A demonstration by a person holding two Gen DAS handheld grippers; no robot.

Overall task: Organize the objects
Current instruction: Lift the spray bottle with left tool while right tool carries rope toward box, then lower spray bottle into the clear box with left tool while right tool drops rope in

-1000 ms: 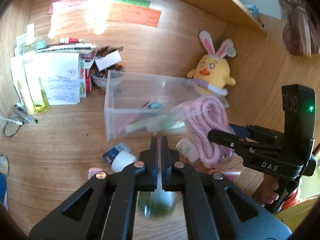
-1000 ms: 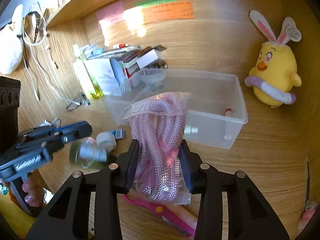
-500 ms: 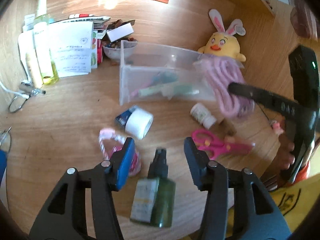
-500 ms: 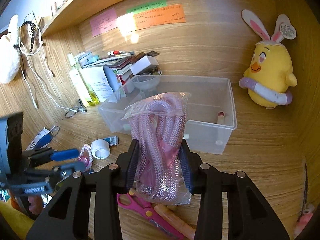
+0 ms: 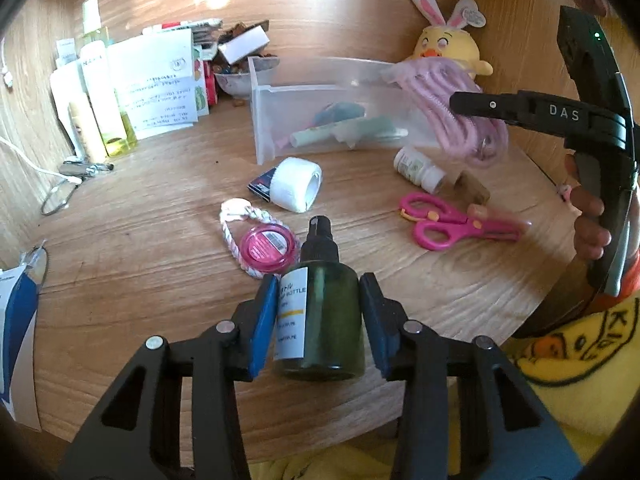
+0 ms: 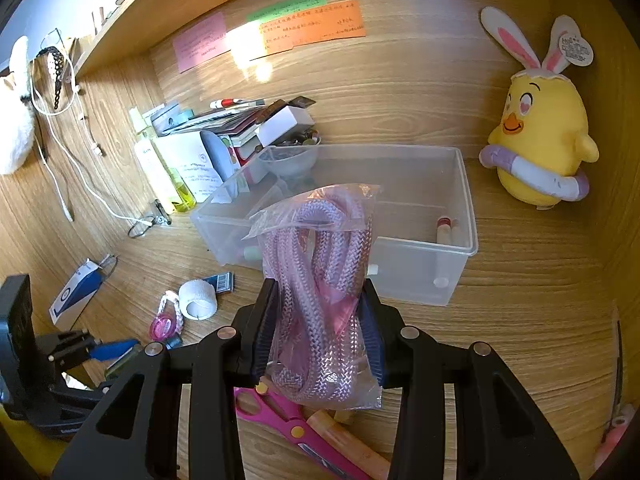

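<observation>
Spanning the wooden desk [image 5: 132, 240], a clear bin [image 6: 460, 200] sits near the back wall. The right gripper [image 6: 320, 328] pinches a bagged pink rope [image 6: 320, 280], held in front of the bin. The left gripper [image 5: 318, 316] sits half-wide, its pads on either side of a green spray bottle [image 5: 324, 320] lying on the desk; pad contact is unclear. Pink scissors [image 5: 452, 224] and white tape [image 5: 296, 184] lie nearby.

wood-grain desk [image 6: 540, 280], matching wood back panel [image 6: 420, 92] and side walls; shelf [image 6: 132, 20] overhead at top left; sticky notes [image 6: 312, 26] on back panel, bright light glare beside them
</observation>
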